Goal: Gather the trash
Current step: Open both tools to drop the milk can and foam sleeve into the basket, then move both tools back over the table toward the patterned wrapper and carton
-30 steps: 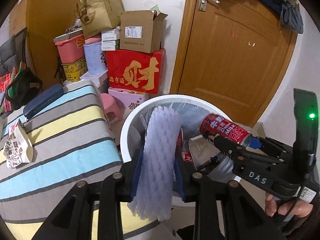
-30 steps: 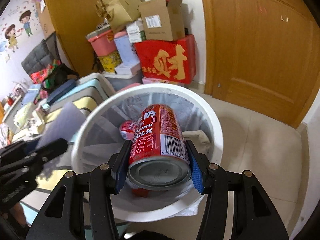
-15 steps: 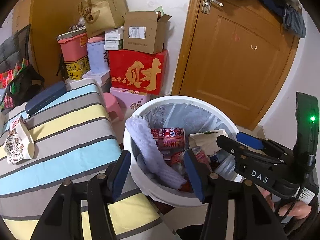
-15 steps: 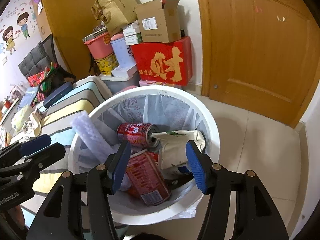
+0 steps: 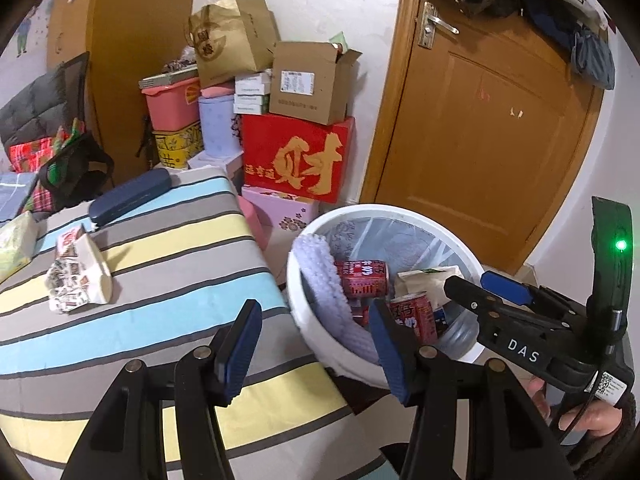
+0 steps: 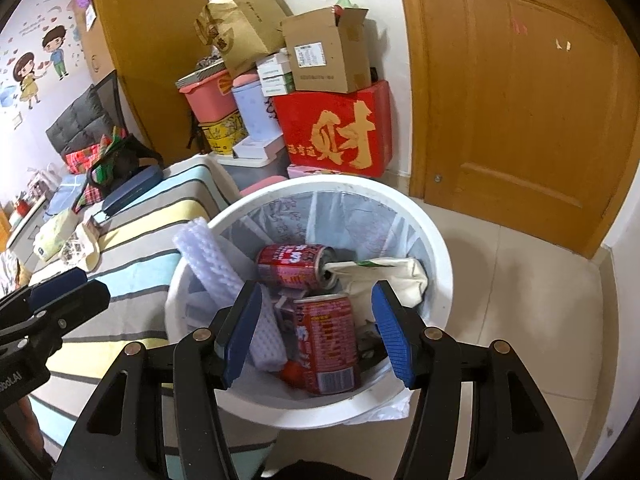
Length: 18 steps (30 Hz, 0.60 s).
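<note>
A white trash bin point(image 6: 434, 236) with a plastic liner stands beside the striped bed; its rim also shows in the left wrist view point(image 5: 400, 211). In it lie a lilac foam sleeve point(image 6: 212, 268), two red milk cans point(image 6: 326, 344) point(image 6: 292, 266) and a white carton point(image 6: 384, 276). My right gripper point(image 6: 316, 336) is open and empty above the bin's near side. My left gripper point(image 5: 316, 346) is open and empty over the bed edge and bin rim. The foam sleeve point(image 5: 320, 276) and a can point(image 5: 362, 278) show in the left wrist view.
A crumpled printed paper bag point(image 5: 76, 276), a pale green packet point(image 5: 16, 242) and a dark blue case point(image 5: 130, 196) lie on the striped bed point(image 5: 140, 320). Stacked boxes point(image 5: 296, 156) stand against the wall. A wooden door point(image 5: 480, 128) is at the right.
My left gripper opened and let the foam sleeve fall into the bin. My right gripper opened and dropped the red can into the bin. Both grippers pulled back a little.
</note>
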Each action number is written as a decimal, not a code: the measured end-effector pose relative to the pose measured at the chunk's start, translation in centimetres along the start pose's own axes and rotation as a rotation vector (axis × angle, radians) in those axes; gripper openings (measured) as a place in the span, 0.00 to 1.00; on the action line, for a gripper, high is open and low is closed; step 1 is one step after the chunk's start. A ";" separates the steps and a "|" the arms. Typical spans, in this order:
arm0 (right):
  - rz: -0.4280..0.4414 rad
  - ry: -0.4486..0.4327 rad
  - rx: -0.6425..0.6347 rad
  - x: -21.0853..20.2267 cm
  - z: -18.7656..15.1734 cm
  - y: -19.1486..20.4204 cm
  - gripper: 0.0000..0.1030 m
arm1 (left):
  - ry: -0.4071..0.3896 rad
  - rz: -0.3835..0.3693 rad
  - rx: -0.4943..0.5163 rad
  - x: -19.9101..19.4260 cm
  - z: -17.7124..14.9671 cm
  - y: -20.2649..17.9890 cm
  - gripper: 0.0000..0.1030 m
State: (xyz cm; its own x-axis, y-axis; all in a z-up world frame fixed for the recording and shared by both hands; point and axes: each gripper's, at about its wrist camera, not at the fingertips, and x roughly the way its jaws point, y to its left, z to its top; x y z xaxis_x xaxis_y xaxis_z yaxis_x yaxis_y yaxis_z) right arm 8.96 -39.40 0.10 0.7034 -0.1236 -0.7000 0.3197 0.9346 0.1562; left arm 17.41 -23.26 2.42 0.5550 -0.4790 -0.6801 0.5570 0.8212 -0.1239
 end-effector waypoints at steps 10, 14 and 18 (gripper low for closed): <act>0.038 -0.020 -0.028 -0.8 -0.4 2.3 0.57 | -0.033 0.043 -0.030 -3.0 -1.5 2.3 0.54; 0.054 -0.020 -0.047 -1.0 -0.6 3.5 0.57 | -0.045 0.064 -0.053 -4.1 -2.1 3.9 0.54; 0.076 -0.015 -0.072 -0.8 -0.9 5.0 0.57 | -0.055 0.095 -0.089 -5.3 -3.0 6.1 0.54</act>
State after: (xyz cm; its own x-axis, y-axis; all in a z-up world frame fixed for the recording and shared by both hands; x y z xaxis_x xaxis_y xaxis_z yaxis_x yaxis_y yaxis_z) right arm 9.36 -34.33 0.80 0.7337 -0.0562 -0.6772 0.2193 0.9628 0.1576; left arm 16.04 -14.77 3.11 0.6367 -0.4124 -0.6516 0.4451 0.8865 -0.1261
